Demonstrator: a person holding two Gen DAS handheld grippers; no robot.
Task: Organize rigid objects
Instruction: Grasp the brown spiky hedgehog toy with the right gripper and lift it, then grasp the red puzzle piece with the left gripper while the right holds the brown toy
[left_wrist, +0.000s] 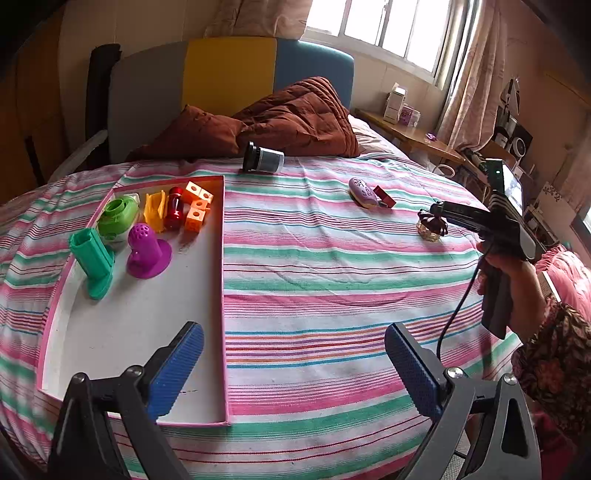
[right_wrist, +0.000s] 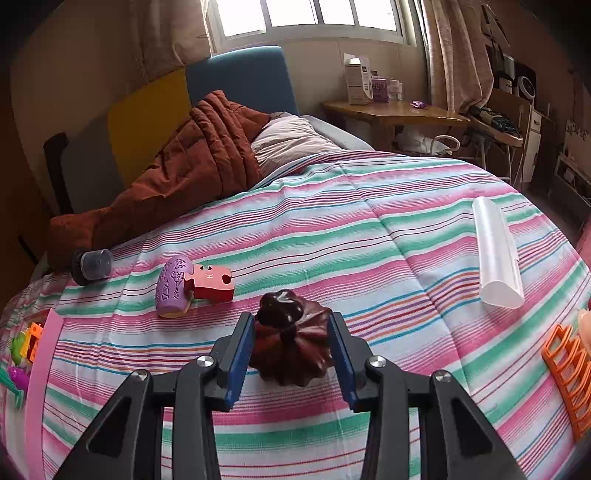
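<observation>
The right gripper (right_wrist: 291, 343) appears clamped on a brown bottle (right_wrist: 290, 341), with the pink tray (left_wrist: 224, 295) far to its left, nearer the wide-open left gripper (left_wrist: 293, 373).
</observation>
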